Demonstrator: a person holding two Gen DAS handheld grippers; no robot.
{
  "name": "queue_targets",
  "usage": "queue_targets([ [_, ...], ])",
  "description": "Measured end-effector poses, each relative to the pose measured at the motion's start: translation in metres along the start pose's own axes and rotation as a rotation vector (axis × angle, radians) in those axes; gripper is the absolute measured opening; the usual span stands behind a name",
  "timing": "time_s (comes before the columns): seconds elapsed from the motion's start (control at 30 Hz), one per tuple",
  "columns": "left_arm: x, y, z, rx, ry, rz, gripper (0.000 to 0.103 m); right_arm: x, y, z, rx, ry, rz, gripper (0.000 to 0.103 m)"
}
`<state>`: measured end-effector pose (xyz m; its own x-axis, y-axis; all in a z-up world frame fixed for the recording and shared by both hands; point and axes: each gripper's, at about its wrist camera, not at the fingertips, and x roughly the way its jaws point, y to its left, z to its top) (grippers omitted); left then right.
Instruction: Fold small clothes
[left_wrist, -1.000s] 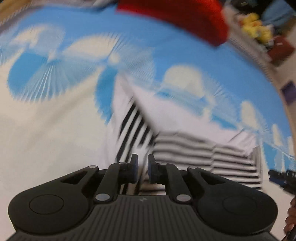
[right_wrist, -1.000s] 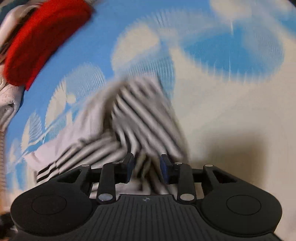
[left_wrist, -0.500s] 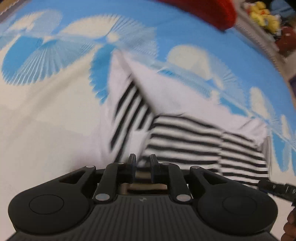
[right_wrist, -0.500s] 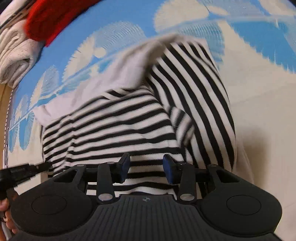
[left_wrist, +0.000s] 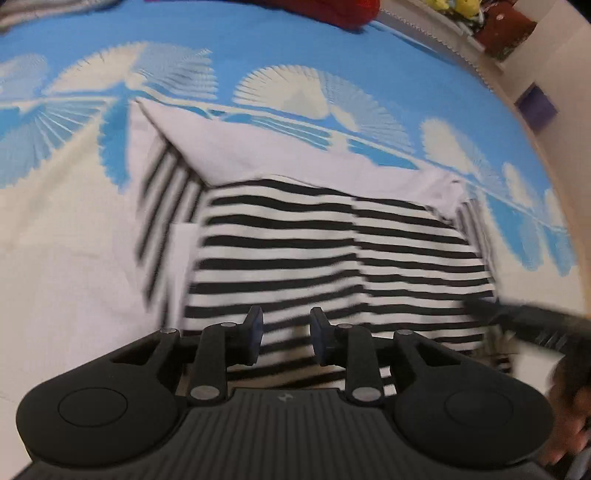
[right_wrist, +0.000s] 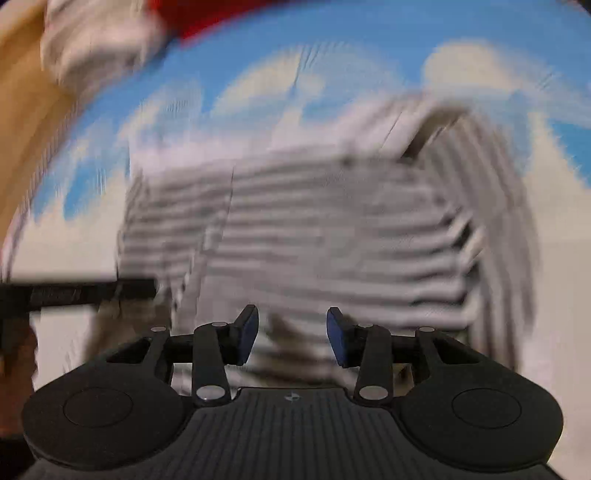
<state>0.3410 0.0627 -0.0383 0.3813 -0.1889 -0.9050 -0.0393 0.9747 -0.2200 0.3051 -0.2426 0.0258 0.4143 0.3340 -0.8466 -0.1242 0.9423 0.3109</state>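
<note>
Both the left gripper (left_wrist: 283, 334) and right gripper (right_wrist: 290, 334) just let go, jaws now apart and empty, so the black-and-white striped cotton top (left_wrist: 332, 254) lies folded just ahead of them, fold basically landed.

A home: patterned blue cloth (left_wrist: 388, 66), plush toys (left_wrist: 458, 5), folded laundry (right_wrist: 96, 40).

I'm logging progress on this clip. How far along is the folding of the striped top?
Done: the striped top lies on the blue and white cloth with a panel already folded over, its plain white underside showing at the far edge. In hand: nothing; the left claw and right claw are open over its near hem. Left: probably further folds, since a striped flap sticks out at the side.
</note>
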Motion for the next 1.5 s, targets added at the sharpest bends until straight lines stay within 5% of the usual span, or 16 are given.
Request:
queue_targets([
  [0.07,0.02,0.006,-0.009,-0.009,0.083,0.14,0.034,0.003,-0.016,-0.008,-0.026,-0.022,-0.164,0.044],
  [0.13,0.02,0.01,-0.02,-0.039,0.131,0.174,0.034,0.014,-0.042,-0.022,0.036,0.107,-0.277,0.046],
  [0.23,-0.041,-0.014,-0.028,0.018,-0.027,0.1,0.045,-0.028,-0.058,-0.034,0.209,0.054,-0.203,0.046],
  [0.37,-0.13,-0.046,-0.066,0.087,-0.304,0.079,0.056,-0.11,-0.024,-0.055,0.079,-0.186,-0.153,0.047],
  [0.47,-0.169,-0.059,-0.116,0.118,-0.403,0.048,0.06,-0.146,-0.011,-0.078,0.053,-0.27,-0.104,0.048],
  [0.7,-0.172,-0.051,-0.237,0.329,-0.421,0.079,0.065,-0.167,-0.004,-0.159,0.054,-0.274,-0.149,0.048],
  [0.83,-0.135,-0.038,-0.273,0.363,-0.346,0.175,0.05,-0.158,-0.013,-0.198,0.069,-0.245,-0.227,0.048],
  [1.0,-0.132,-0.015,-0.26,0.22,-0.36,0.128,0.035,-0.146,-0.024,-0.226,0.038,-0.242,-0.28,0.048],
  [1.1,-0.133,0.012,-0.249,0.044,-0.302,0.084,0.026,-0.142,-0.037,-0.232,0.07,-0.225,-0.288,0.048],
  [1.23,-0.136,0.057,-0.244,-0.235,-0.245,-0.019,0.026,-0.146,-0.051,-0.238,0.137,-0.239,-0.261,0.049],
  [1.37,-0.132,0.082,-0.244,-0.328,-0.206,-0.017,0.032,-0.144,-0.066,-0.242,0.217,-0.212,-0.224,0.052],
  [1.5,-0.123,0.104,-0.248,-0.412,-0.16,-0.027,0.05,-0.138,-0.075,-0.242,0.253,-0.184,-0.215,0.061],
])
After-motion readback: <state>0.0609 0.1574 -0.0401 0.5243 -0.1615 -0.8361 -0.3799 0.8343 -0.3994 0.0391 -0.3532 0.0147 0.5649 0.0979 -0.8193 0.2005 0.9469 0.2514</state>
